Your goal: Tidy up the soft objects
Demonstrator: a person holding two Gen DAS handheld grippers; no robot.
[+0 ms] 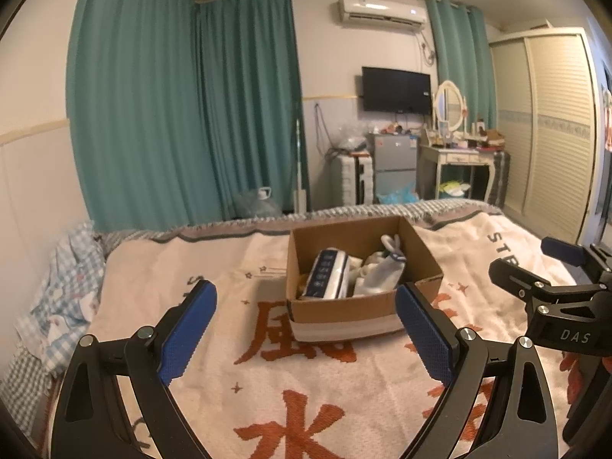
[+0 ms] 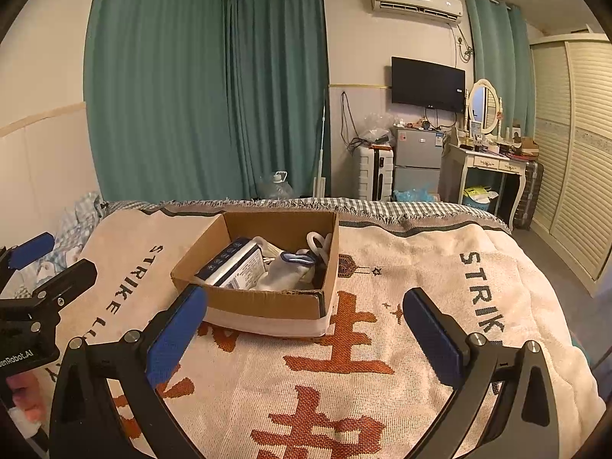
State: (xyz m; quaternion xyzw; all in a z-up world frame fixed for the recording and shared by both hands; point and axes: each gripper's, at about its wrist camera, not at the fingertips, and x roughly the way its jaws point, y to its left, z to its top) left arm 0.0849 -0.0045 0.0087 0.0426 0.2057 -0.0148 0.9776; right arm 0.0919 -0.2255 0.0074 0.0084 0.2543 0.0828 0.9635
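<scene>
Left gripper (image 1: 306, 329) and right gripper (image 2: 306, 329): level above the bed blanket (image 2: 382, 401), side by side, jaws wide, holding nothing. Cardboard box (image 1: 344, 311): just beyond both, on the blanket. Contents: soft white items (image 2: 285, 273), a blue-and-white pack (image 1: 325, 277).

1. Teal curtains (image 2: 206, 88) covering the far corner, pale walls beside.
2. Air conditioner (image 2: 417, 2) high on wall, dark television (image 2: 427, 84) below.
3. Small grey fridge (image 2: 417, 160) beside white dressing table (image 2: 493, 164) with oval mirror (image 2: 484, 105).
4. Cream louvred wardrobe (image 2: 573, 145) at right.
</scene>
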